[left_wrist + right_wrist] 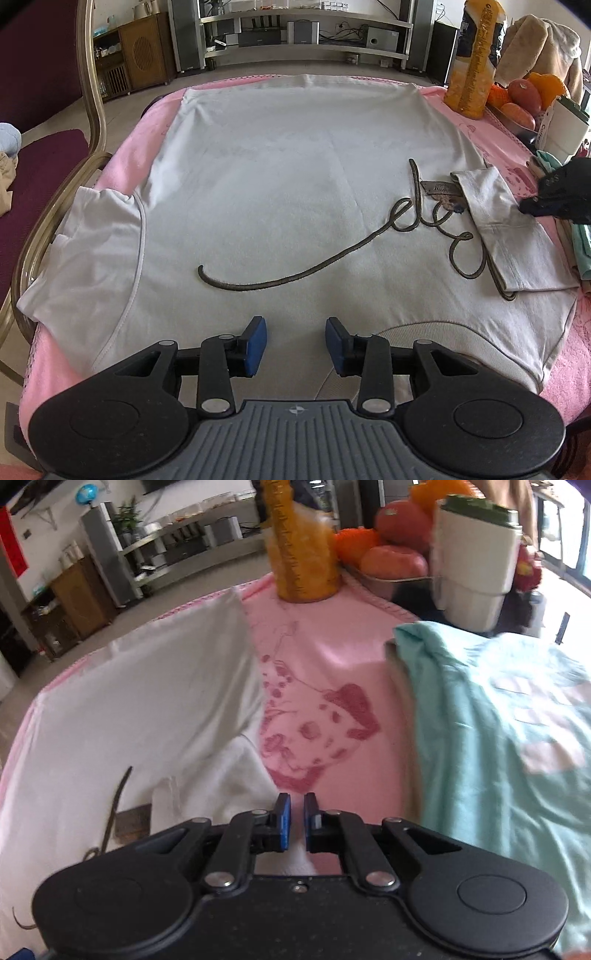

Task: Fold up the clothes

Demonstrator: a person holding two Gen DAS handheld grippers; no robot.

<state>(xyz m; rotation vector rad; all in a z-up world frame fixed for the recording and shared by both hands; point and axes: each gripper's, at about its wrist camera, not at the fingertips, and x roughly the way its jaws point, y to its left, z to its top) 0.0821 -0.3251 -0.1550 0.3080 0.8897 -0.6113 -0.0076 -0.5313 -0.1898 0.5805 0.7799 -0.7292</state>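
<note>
A white T-shirt (pixel 280 177) with dark cursive lettering (pixel 332 258) lies flat on a pink blanket (pixel 125 155), collar nearest me. Its right sleeve (pixel 506 229) is folded in over the body; its left sleeve (pixel 88 243) lies spread out. My left gripper (pixel 295 343) is open and empty just above the shirt near the collar (pixel 417 332). My right gripper (pixel 295 819) hovers over the sleeve edge (pixel 236 775) and the blanket (pixel 332 709), jaws a narrow gap apart with nothing between them. It shows in the left wrist view as a dark shape (pixel 561 192).
A folded teal garment (pixel 498 731) lies on the right of the table. Behind it stand a yellow bottle (pixel 299 542), a fruit tray (pixel 388 557) and a white container (pixel 476 561). A chair with a gold frame (pixel 88 110) stands at the left edge.
</note>
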